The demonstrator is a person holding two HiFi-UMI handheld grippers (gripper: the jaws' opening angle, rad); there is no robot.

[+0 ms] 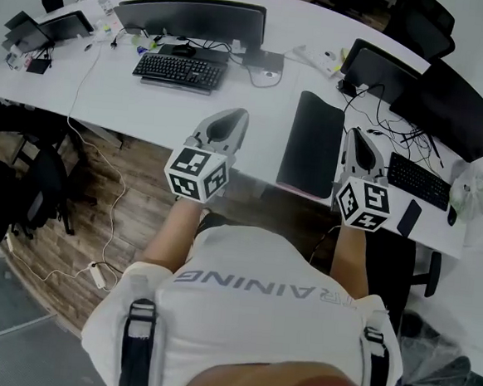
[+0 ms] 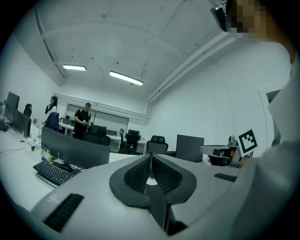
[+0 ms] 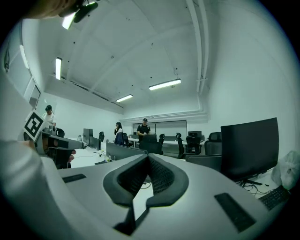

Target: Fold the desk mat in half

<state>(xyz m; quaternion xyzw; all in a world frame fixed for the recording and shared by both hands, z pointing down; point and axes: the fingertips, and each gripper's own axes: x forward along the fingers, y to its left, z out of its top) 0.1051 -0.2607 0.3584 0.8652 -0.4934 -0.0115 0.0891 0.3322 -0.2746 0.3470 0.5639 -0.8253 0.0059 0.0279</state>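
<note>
Hiding each hand: left gripper (image 1: 233, 115), right gripper (image 1: 355, 134).

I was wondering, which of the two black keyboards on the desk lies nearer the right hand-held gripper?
The keyboard at the desk's right end, just beside the right hand-held gripper; the other keyboard lies far left of the desk mat.

The only words you can read are on your white shirt (image 1: 259, 285): grey capitals across it, upside down in your head view, reading "RAINING", with the letter before the R unclear. Just beyond the shirt, the cube (image 1: 197, 174) on your left claw (image 1: 239, 115) and the cube (image 1: 364, 204) on your right claw (image 1: 353, 132) carry black-and-white square code markers, without letters or digits.
</note>
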